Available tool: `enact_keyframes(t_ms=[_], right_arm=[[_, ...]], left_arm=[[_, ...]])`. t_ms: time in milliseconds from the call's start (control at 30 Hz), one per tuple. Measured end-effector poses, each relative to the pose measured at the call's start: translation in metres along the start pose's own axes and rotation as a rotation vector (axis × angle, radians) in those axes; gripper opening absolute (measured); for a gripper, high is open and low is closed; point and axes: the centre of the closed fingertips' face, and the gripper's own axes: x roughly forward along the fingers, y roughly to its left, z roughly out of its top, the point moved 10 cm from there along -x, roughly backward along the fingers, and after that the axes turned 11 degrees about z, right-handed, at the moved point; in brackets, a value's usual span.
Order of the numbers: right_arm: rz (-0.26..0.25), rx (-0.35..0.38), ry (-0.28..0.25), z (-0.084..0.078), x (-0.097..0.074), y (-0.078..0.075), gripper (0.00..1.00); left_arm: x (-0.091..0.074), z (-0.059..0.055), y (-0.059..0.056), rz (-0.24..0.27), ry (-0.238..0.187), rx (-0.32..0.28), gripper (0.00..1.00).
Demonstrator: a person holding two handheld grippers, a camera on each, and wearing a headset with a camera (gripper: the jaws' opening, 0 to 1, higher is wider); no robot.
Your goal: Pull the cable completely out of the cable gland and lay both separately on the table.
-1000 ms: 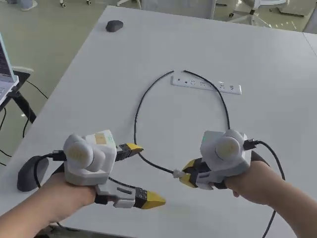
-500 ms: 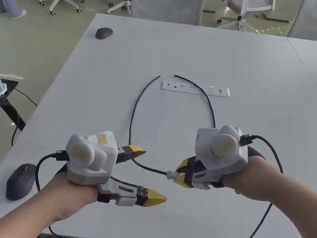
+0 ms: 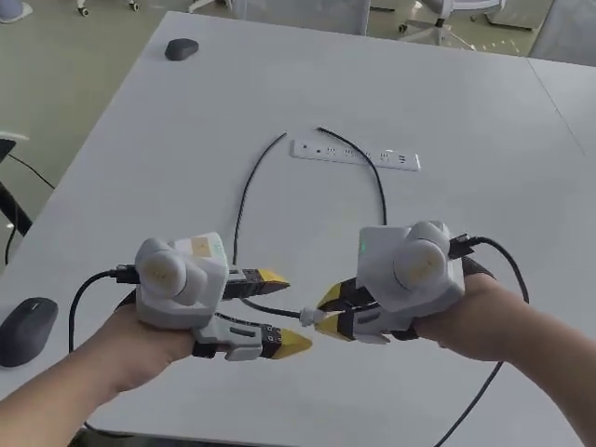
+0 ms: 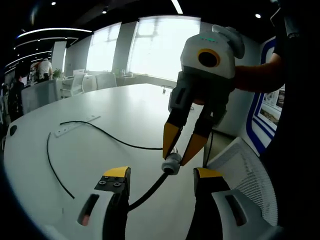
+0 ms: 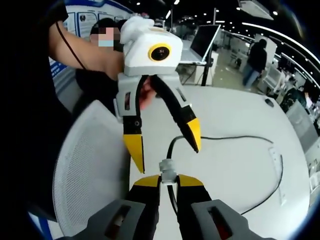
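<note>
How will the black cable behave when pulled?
Likely floppy: the cable lies in loose curves on the table. Thin, so probably light; its tail should drag along. Threaded through the gland, it may bind there.

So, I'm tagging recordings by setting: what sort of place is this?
Likely an open-plan office or lab: a large white table with a power strip and computer mouse, wheeled office chairs beyond it.

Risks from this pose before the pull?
1. Right gripper pinches the cable gland only at its tips; a pull may slip it free.
2. Left gripper is open, straddling the cable right beside the gland; closing may catch the gland.
3. The cable crosses the power strip and may drag it.
</note>
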Motion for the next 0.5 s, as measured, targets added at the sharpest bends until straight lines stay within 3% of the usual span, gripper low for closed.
enact_keyframes(t_ms=[500], right_arm=[[0.026,-0.026,0.004,-0.0037,0.0009,0.0046,0.06]], left_arm=[[0.0049,-0.0014,-0.0082,-0.054,-0.004,0.003,0.35]])
